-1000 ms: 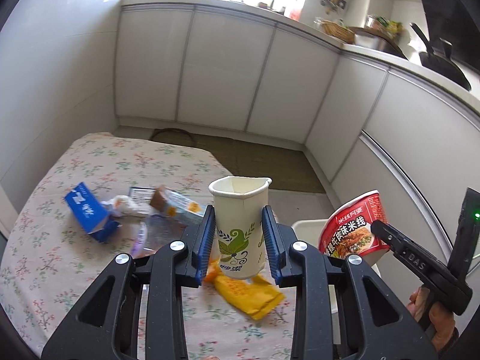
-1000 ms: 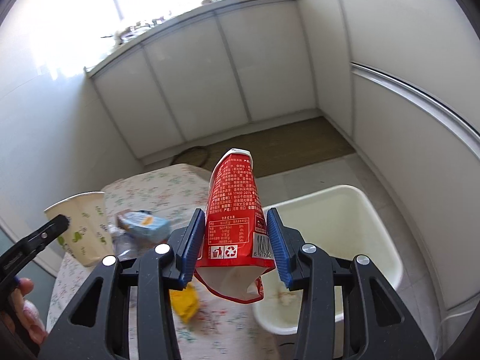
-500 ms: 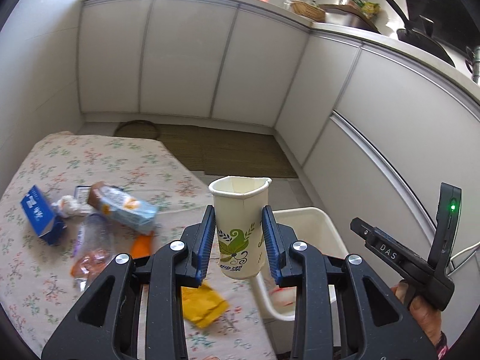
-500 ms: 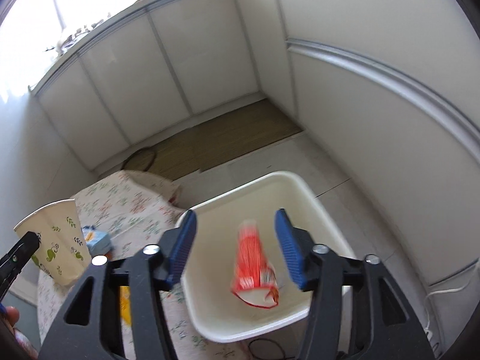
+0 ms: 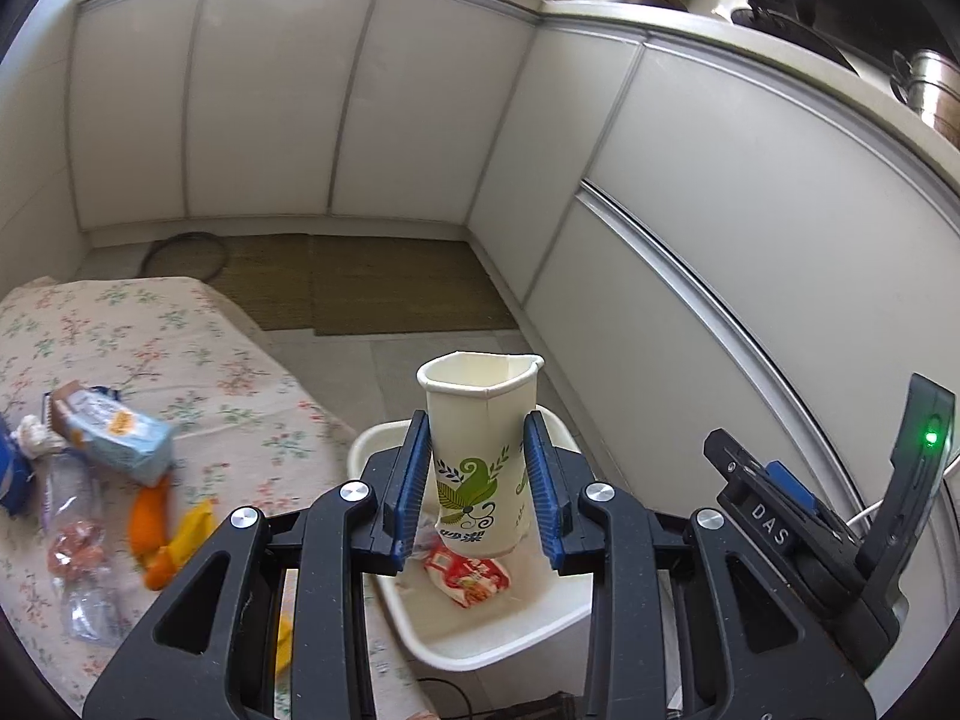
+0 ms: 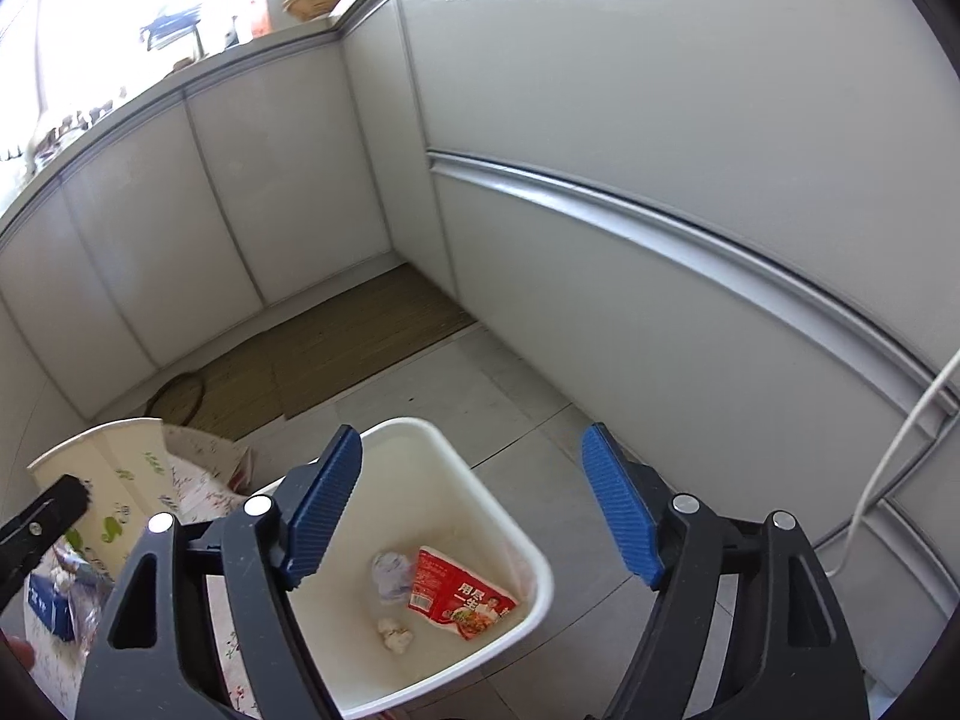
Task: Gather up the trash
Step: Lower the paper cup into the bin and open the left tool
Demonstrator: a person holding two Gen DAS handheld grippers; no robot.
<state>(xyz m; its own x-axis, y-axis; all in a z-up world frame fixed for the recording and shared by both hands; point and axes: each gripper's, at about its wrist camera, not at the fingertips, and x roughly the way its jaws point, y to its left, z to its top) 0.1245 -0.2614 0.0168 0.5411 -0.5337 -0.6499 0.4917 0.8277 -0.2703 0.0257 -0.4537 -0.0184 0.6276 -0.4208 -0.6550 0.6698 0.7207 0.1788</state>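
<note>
A: Where's the trash run at rn?

B: Partway. The white bin is sitting on the floor just beside the table, and it's already holding 3 bits: 1 red noodle cup lying flat, plus 2 crumpled white wads, as far as the right wrist view shows.

A: And the grippers?

B: The right gripper is hanging over the bin w/ its jaws wide apart. They've just been opening, and nothing is sitting between them now. The left gripper is clamping its blue pads on a paper cup, which is standing upright w/ the green leaf print facing the cam. The cup is hovering above the bin's near edge, so I'm guessing it's next to go in.

A: What's left on the table?

B: Counting from the left wrist view: 1 pale blue snack pack, 1 clear plastic bottle lying down, 1 orange wrapper, 1 yellow wrapper, 1 blue carton at the frame edge, and 1 small white wad beside it. So approx 6 pcs, tho the pile is overlapping and I can't tell if more is hiding under it.

A: So under halfway?

B: I'm reckoning yes: 3 in, 1 in hand, abt 6 waiting
</note>
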